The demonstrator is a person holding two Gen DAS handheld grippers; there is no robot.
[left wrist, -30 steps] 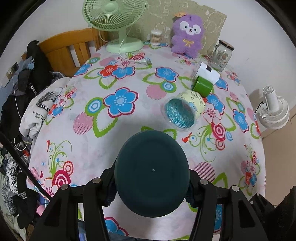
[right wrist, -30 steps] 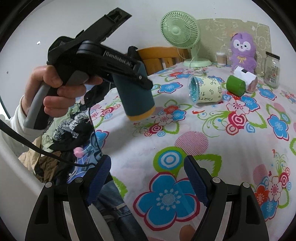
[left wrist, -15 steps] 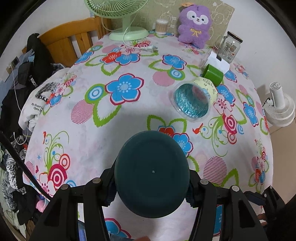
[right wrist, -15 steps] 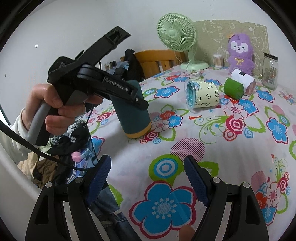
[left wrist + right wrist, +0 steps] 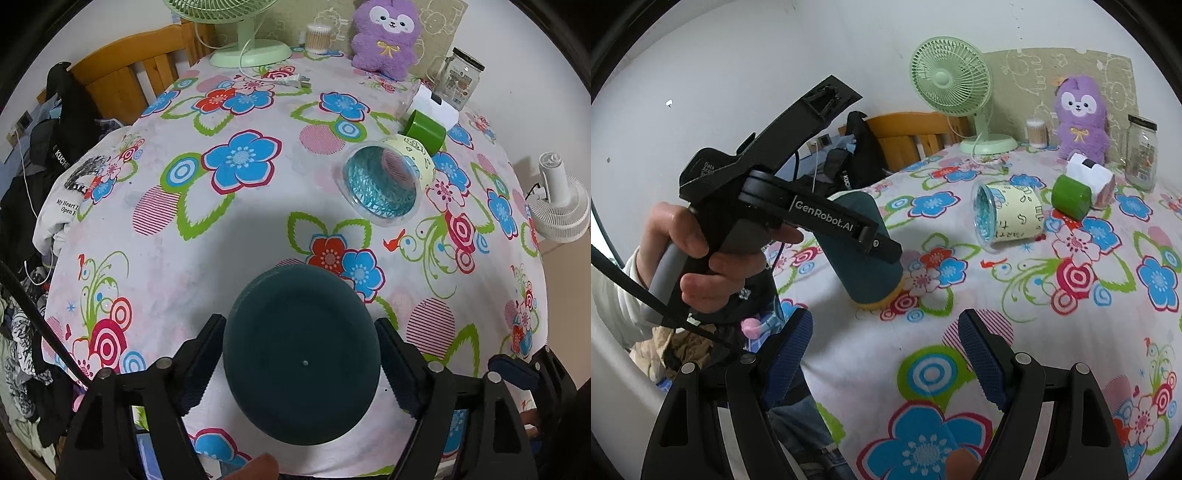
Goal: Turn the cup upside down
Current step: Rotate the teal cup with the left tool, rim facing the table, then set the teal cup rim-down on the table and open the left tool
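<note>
cup [image 5: 301,365]: matt, smooth | tablecloth [image 5: 229,236]: printed cloth | headboard [image 5: 122,79]: glossy wood

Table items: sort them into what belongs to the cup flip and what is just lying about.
Job:
teal cup, yellow rim down near the cloth
left gripper, shut on it

Lying about:
paper cup on its side
green roll
fan
plush
jar
</note>
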